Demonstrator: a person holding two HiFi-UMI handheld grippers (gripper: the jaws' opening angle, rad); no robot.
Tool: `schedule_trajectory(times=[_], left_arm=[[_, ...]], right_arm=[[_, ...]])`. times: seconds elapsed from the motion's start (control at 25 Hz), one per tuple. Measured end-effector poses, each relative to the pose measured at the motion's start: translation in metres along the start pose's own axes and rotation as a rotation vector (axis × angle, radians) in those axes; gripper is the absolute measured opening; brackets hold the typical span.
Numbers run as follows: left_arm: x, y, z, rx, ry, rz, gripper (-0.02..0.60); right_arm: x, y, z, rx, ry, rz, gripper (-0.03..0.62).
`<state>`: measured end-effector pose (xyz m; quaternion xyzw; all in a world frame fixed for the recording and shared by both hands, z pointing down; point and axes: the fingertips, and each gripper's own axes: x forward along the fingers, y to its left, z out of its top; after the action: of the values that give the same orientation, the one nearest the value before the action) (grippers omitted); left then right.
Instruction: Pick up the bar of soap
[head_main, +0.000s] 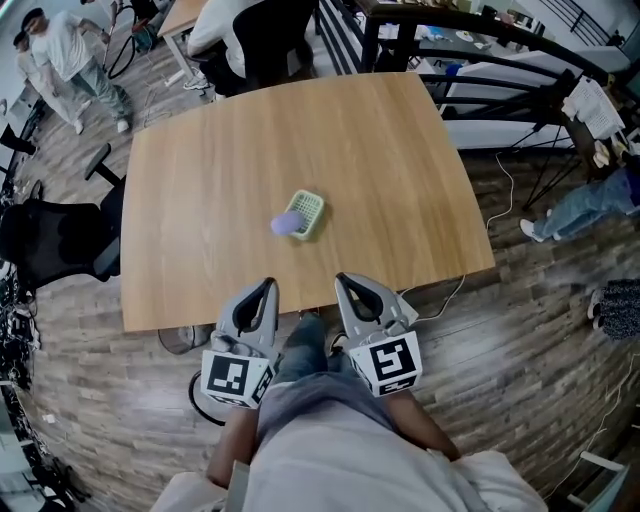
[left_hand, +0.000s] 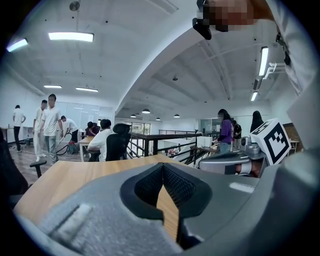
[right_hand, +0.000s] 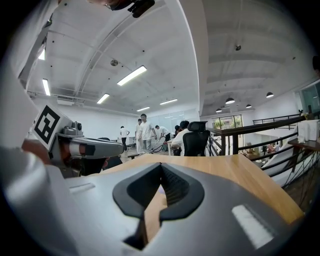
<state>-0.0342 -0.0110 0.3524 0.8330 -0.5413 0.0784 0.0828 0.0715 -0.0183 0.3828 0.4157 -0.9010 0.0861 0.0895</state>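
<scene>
A rounded lavender soap (head_main: 287, 222) lies against a green slatted dish (head_main: 308, 213) on the smooth wood-grain table (head_main: 300, 130). The 2 grey grippers, left (head_main: 266, 288) and right (head_main: 345, 283), are clenched on nothing at the near edge. The soap is well ahead of them.

Pale wood-grain table (head_main: 380, 180), smooth with a low satin sheen. The floor (head_main: 520, 330) is grey weathered-look planks, matt. Light green plastic soap dish (head_main: 311, 207), slotted. Lavender bar of soap (head_main: 285, 224), smooth and dull. The left gripper (head_main: 266, 288) and right gripper (head_main: 345, 282) have matt grey moulded plastic shells; their pads (left_hand: 177, 186) are black and finely ribbed. Grey shirt (head_main: 330, 440), soft cloth.
</scene>
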Motion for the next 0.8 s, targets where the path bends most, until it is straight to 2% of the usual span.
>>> schedule_trajectory(times=[0.64,0.8], left_arm=[[0.067,0.081,-0.053,-0.104,0.136,0.001,0.005],[0.085,0.103,-0.076,-0.124,0.214,0.003,0.005]], right_arm=[[0.107,-0.017,-0.018,0.018,0.13,0.034,0.002],[0.136,-0.02,-0.025,0.011,0.165,0.028,0.002]])
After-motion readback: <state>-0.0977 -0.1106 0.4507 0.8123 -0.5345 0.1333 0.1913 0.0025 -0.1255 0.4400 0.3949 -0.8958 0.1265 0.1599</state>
